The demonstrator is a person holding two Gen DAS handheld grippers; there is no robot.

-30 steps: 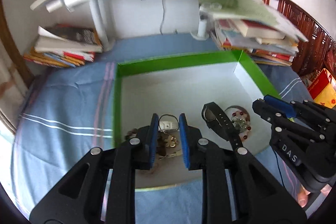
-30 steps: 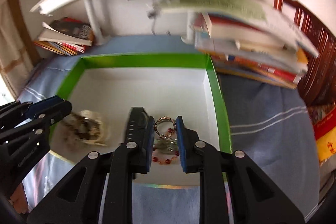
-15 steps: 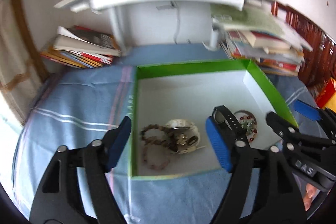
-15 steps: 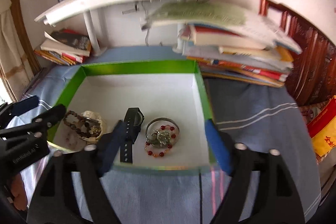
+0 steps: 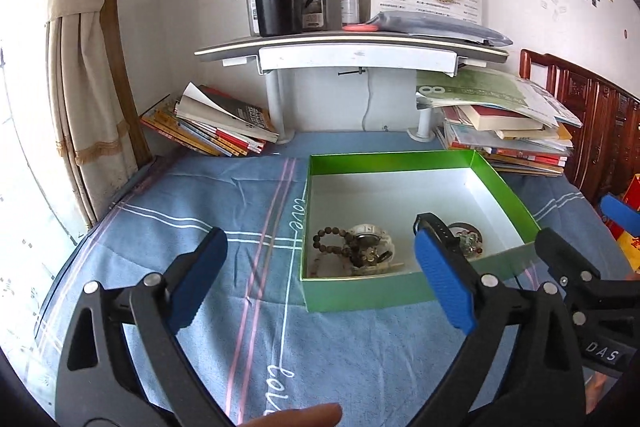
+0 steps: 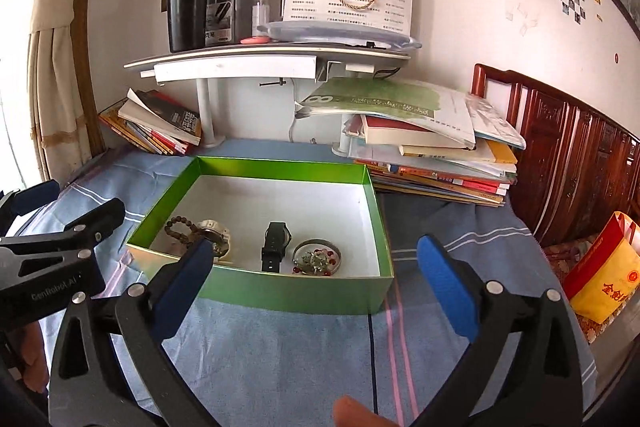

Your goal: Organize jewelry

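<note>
My left gripper (image 5: pixel 320 287) and right gripper (image 6: pixel 316 283) have just been opening and hold nothing. The black watch (image 6: pixel 276 241), at six o'clock in the green box (image 6: pixel 280 285), looks light with a flexible strap; I'd pinch its rigid case.

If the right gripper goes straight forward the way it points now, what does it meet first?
Probably the green box: its near wall lies ahead of the open right gripper. A little higher, it would reach the black watch inside. Depth is unclear.

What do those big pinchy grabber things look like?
Each gripper, left and right, is a black plastic frame with triangular cut-outs and silver rivets. The fingers carry bright blue ribbed pads. White lettering marks their sides. A thin dark cable trails beneath the right one.
</note>
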